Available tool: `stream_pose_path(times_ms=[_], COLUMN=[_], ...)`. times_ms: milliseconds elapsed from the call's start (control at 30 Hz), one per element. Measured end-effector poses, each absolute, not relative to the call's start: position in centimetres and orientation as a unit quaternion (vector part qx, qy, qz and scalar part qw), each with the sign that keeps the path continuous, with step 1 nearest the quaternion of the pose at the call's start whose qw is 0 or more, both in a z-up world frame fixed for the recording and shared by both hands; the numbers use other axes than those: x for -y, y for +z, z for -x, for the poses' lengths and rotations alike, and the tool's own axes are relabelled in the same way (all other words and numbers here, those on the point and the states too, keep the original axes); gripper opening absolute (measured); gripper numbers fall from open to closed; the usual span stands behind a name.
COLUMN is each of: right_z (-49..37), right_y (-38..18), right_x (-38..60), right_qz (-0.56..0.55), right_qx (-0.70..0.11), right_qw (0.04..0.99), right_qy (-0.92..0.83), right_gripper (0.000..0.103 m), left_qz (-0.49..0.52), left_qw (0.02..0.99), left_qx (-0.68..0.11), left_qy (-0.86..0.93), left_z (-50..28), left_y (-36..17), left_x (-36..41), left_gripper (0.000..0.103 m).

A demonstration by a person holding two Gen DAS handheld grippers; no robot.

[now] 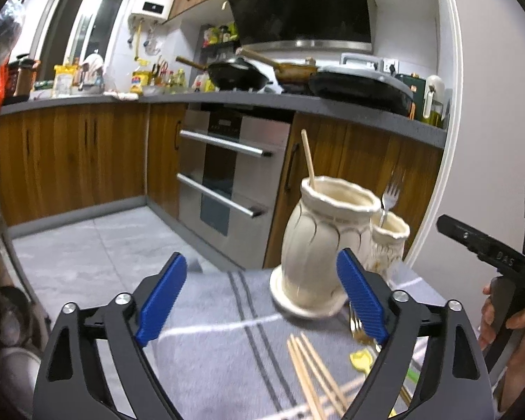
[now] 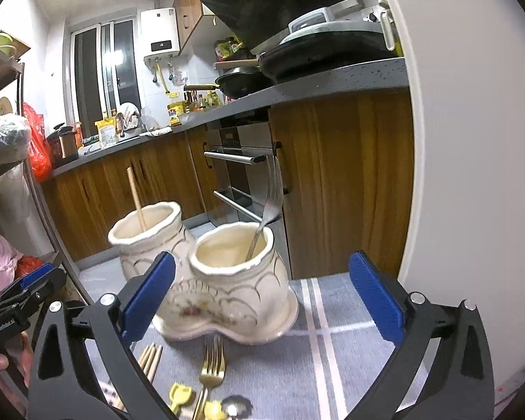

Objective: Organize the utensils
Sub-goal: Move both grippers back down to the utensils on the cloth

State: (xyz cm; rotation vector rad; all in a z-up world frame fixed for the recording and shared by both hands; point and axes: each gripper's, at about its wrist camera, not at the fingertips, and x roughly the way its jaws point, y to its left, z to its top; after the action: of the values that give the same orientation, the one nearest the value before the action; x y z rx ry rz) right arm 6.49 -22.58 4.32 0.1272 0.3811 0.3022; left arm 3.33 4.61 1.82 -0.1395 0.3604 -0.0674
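Both my grippers gape empty: left gripper [image 1: 262,294], right gripper [image 2: 262,301]. The twin-pot ceramic holder [image 2: 227,280] stands on the striped cloth [image 2: 332,350]; it looks heavy and breakable, so I leave it be. One chopstick [image 2: 136,196] and one steel fork [image 2: 271,196] stand inside. Loose before it lie three or four chopsticks [image 1: 311,374] and one gold fork [image 2: 211,367]: stiff, light, slippery, best pinched mid-shaft.

Wooden cabinets [image 1: 70,154], grey countertop [image 1: 227,99], steel oven [image 1: 227,175], window [image 2: 101,73]
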Motion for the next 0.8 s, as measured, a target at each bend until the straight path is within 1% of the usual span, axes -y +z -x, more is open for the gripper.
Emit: stream_pose_path(times_ms=[67, 233, 400, 567, 800], right_z=[-6.0, -3.7, -2.9, -2.2, -1.8], right_y=[4.2, 3.5, 2.3, 1.0, 0.1], right_x=[22.5, 23.2, 23.5, 23.2, 23.2], right_qz=[-0.058, -0.045, -0.052, -0.032, -0.038], right_qx=[-0.19, -0.173, -0.207, -0.229, -0.261], right_qw=[0.97, 0.978, 0.968, 0.964, 0.952], right_qy=[0.142, 0.107, 0.13, 0.133, 0.153], right_gripper=[0.098, 0.098, 0.098, 0.098, 0.098], left_qz=[0.067, 0.05, 0.027, 0.015, 0.018], left_qw=[0.98, 0.978, 0.973, 0.964, 0.947], left_qx=[-0.184, -0.201, -0.227, -0.266, -0.322], left_qy=[-0.031, -0.032, -0.028, -0.015, -0.01], left_z=[-2.5, -1.0, -0.1, 0.0, -0.4], left_y=[1.7, 1.5, 1.0, 0.1, -1.0], left_x=[-4.6, -4.1, -3.2, -2.6, -2.5], left_gripper=[0.092, 0.094, 0.095, 0.095, 0.095])
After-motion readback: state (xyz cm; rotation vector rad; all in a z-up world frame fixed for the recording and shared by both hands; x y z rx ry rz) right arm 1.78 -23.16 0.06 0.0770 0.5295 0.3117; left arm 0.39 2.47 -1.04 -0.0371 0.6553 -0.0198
